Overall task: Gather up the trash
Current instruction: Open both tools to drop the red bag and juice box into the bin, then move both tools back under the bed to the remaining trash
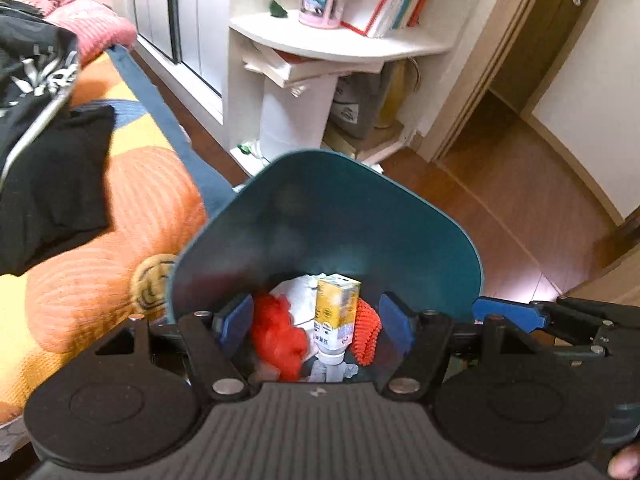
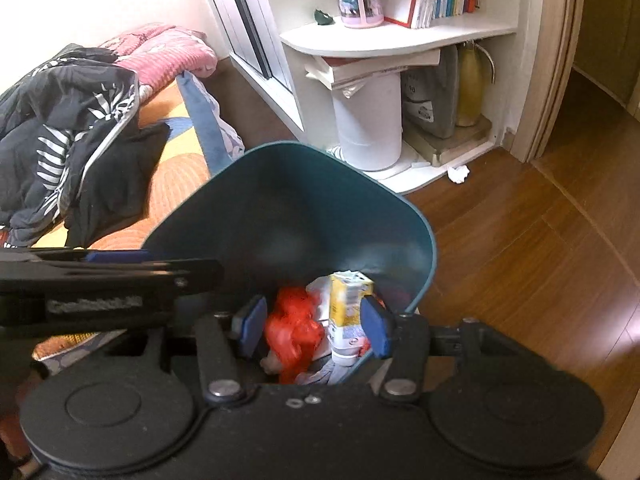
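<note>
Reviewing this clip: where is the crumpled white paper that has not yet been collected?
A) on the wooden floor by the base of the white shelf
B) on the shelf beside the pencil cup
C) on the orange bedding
A: the crumpled white paper lies on the wooden floor at the white shelf base.

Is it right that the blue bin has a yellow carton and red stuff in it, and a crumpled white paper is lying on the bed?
Not quite. The crumpled white paper lies on the wooden floor beside the white shelf, not on the bed, as the right wrist view shows. The rest is right.
</note>
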The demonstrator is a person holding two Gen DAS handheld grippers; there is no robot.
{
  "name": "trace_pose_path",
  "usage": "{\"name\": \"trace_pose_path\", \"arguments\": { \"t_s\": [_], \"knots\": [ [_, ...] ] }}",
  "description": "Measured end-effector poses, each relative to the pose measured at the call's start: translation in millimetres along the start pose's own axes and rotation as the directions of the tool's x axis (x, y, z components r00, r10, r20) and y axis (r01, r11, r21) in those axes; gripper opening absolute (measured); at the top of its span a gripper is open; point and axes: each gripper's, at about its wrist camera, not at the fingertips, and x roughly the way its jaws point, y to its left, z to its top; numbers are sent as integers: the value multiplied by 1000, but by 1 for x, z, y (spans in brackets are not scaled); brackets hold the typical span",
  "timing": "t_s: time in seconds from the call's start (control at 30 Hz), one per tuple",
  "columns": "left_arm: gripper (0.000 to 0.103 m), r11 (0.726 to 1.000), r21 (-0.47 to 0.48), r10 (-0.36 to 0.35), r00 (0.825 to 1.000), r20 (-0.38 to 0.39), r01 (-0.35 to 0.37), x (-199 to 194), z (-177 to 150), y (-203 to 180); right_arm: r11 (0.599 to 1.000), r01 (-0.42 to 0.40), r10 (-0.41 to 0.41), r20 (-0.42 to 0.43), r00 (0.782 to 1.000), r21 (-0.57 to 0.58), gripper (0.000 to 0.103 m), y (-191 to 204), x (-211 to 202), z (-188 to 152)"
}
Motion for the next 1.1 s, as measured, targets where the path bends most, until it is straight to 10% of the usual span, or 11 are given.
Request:
{"name": "trace_pose_path", "arguments": {
  "t_s": [0.67,1.1],
  "knots": [
    [78,981,-174,110,982,156,-83,-149,-73,104,969,-183,193,45,980,-166,53,110,-63,-12],
    [97,898,-415,233,958,167,-146,-186,-155,222,892,-307,291,-99,952,-332,55,231,-21,-55]
  ]
}}
